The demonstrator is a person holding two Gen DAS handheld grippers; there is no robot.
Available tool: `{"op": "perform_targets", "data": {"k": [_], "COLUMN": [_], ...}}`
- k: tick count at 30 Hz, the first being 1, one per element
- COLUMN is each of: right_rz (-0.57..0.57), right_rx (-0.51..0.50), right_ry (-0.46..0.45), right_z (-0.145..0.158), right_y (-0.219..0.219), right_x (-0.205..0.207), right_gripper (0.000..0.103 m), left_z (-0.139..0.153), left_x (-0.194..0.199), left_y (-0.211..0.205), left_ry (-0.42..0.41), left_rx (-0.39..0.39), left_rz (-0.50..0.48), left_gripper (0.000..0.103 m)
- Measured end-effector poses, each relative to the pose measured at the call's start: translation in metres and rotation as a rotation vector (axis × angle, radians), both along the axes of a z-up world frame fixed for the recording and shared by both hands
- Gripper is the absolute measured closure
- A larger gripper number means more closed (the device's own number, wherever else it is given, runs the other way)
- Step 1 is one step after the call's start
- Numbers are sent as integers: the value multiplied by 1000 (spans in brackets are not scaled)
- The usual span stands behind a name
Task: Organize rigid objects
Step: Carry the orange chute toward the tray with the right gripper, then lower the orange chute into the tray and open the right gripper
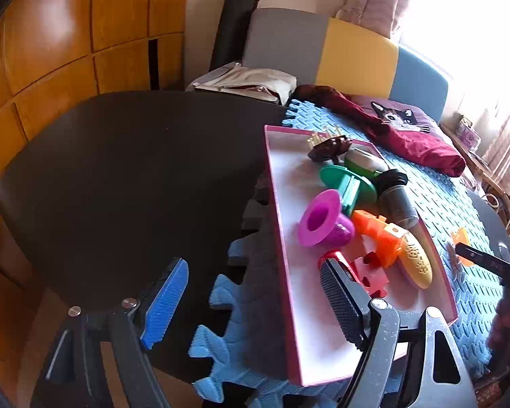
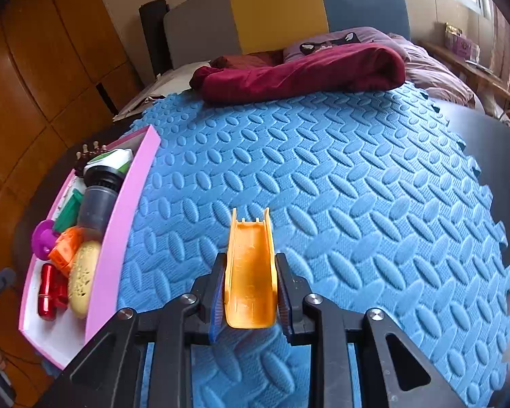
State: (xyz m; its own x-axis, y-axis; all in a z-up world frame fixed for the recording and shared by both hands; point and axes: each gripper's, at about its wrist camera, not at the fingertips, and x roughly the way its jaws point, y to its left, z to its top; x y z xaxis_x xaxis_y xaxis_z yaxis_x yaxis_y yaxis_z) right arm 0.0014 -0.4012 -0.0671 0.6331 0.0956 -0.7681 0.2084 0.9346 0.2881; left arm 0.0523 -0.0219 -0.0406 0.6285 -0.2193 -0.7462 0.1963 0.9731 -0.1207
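Note:
A pink tray (image 1: 282, 238) with a white floor holds several rigid items: a purple funnel (image 1: 323, 219), a green spool (image 1: 348, 182), an orange block (image 1: 380, 234), a yellow oval brush (image 1: 416, 261), a red piece (image 1: 340, 260) and a dark bottle (image 1: 397, 200). My left gripper (image 1: 255, 268) is open and straddles the tray's near left wall, with one finger over the tray floor and nothing gripped. My right gripper (image 2: 250, 258) is shut on an orange channel-shaped piece (image 2: 250, 272) above the blue foam mat (image 2: 323, 187). The tray (image 2: 119, 238) lies to its left.
The mat lies on a dark round table (image 1: 119, 187). A maroon cloth (image 2: 299, 71) and a cat-print pillow (image 2: 340, 39) sit at the mat's far edge. Wooden cabinets (image 1: 51, 51) stand on the left. A papers bundle (image 1: 248, 81) rests beyond the table.

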Motion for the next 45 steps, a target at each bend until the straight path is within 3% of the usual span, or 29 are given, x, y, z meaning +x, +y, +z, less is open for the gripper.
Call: {"op": "perform_targets", "data": {"k": [6,14,21,27,31,41,45], "right_rz": [164,466,590,735,727,668,629], "right_rx": [59,-16,-36,-86,-172,-96,-107], "right_ry": [-114,-168,-150,-45,63,48,32], "right_z": [39,74,71,40,8,7,6], "right_y": [31,114,154,181,186,170,167], "right_x": [-13,-16,-13,-3,11,4,3], "right_gripper": [77,77,77,77,76,65,65], "left_z": [-3,0,5,1,0,-1,1], "left_x": [3,3,2,3,3,2,0], "left_y": [10,11,16,22,22,18,16], "left_ry": [11,2,-13,-1,0,-2,-13], "left_rx": [-3,-8,-10,-4,2,9,24], "left_rz": [25,27,31,44,47,41,41], "left_gripper": [22,22,22,22,22,22,21]}}
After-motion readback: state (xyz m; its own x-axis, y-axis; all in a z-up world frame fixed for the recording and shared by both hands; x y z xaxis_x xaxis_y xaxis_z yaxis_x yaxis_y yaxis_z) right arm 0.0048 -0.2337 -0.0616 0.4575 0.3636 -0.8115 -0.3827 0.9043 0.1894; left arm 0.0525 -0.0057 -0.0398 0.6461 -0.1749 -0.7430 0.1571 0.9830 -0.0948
